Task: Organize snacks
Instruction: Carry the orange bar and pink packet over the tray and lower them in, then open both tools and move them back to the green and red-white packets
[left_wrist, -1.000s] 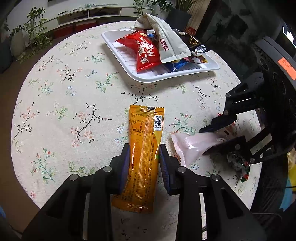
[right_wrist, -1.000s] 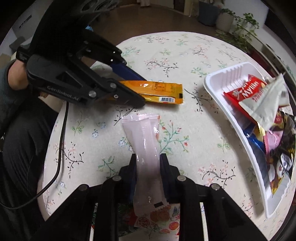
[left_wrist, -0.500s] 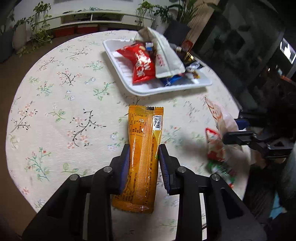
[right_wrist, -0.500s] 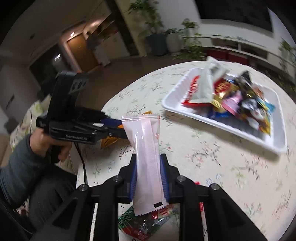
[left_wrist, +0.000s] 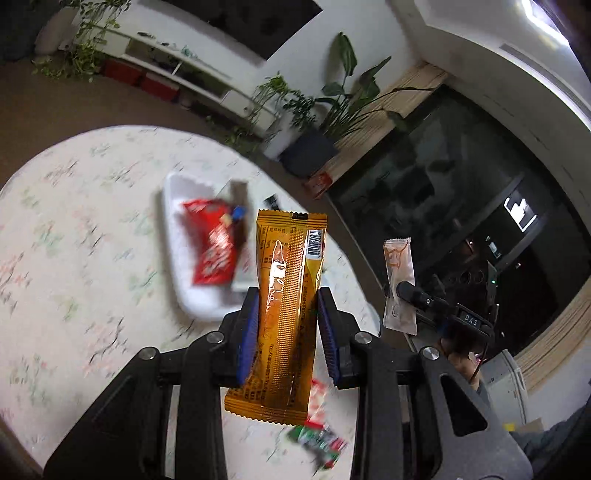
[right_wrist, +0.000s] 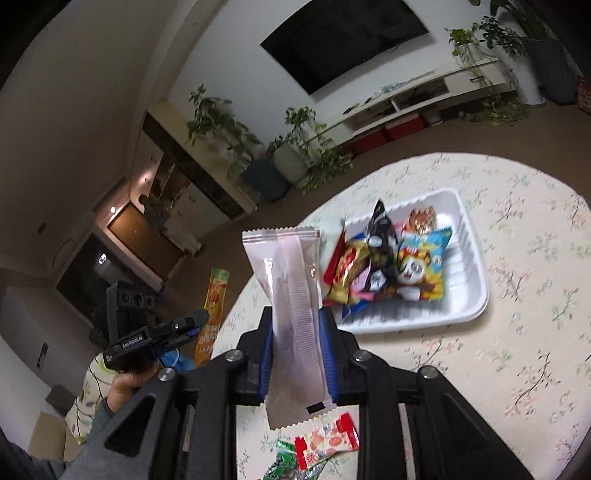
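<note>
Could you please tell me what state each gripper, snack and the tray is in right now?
Left gripper: shut on orange packet, held off the table.
Right gripper: shut on pink packet, held off the table.
White tray: on the table, piled with snacks.
Red-green packets: loose on the table.

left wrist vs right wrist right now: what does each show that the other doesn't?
Left wrist only: the big red packet in the tray, and a dark glass wall.

Right wrist only: the panda packet, the wall TV, the hand holding the left gripper.

Both: white tray, orange packet in the left gripper, pale pink packet in the right gripper.
</note>
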